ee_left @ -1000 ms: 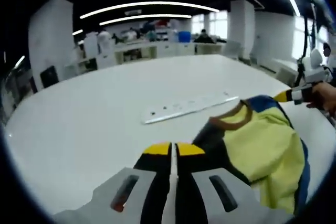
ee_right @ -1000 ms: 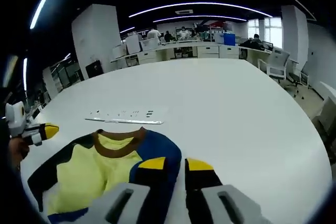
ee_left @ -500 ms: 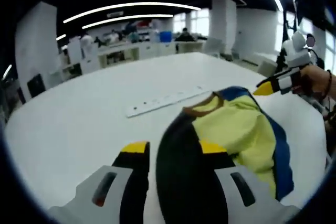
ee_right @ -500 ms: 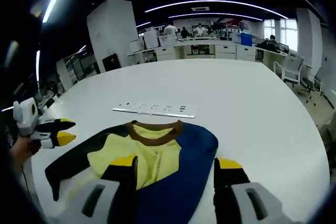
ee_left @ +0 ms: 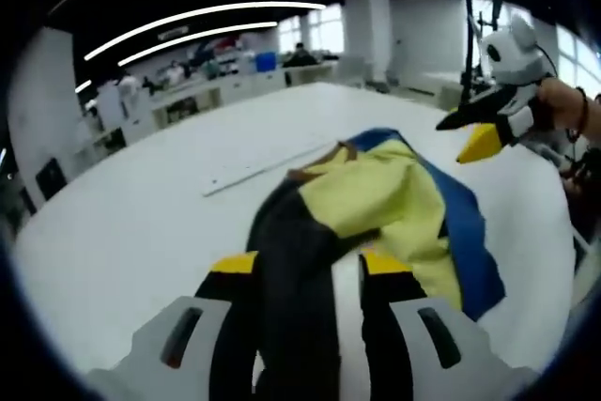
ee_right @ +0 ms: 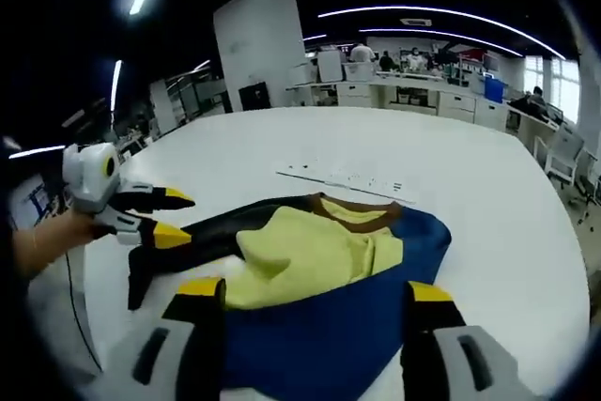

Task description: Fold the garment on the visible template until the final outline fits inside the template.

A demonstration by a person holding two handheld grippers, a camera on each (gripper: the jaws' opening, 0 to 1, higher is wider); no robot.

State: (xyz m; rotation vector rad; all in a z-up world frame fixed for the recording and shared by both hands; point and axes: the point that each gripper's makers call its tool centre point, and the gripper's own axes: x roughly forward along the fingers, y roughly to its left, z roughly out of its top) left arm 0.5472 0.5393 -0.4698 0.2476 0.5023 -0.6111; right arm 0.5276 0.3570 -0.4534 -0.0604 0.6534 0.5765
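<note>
A garment (ee_right: 310, 249) with a yellow front, blue and black sleeves and a brown collar lies crumpled on the white table (ee_right: 244, 143). My right gripper (ee_right: 315, 290) is open wide, low over the blue part. In the left gripper view it hangs open above the garment's (ee_left: 394, 199) far side as the right gripper (ee_left: 474, 133), held by a hand (ee_left: 563, 105). My left gripper (ee_left: 310, 265) is open with the black sleeve (ee_left: 296, 260) running between its jaws. In the right gripper view the left gripper (ee_right: 160, 216) hovers at the black sleeve's end.
A long white strip (ee_right: 347, 178) with small dark marks lies on the table just beyond the collar, also seen as the strip (ee_left: 254, 173) in the left gripper view. Desks, chairs and people (ee_right: 362, 52) fill the far background. The table edge (ee_right: 563, 260) runs at right.
Both pairs of jaws have opened wider, the left from shut. Both cameras have come in closer over the garment, and the black sleeve now lies between the left jaws.
</note>
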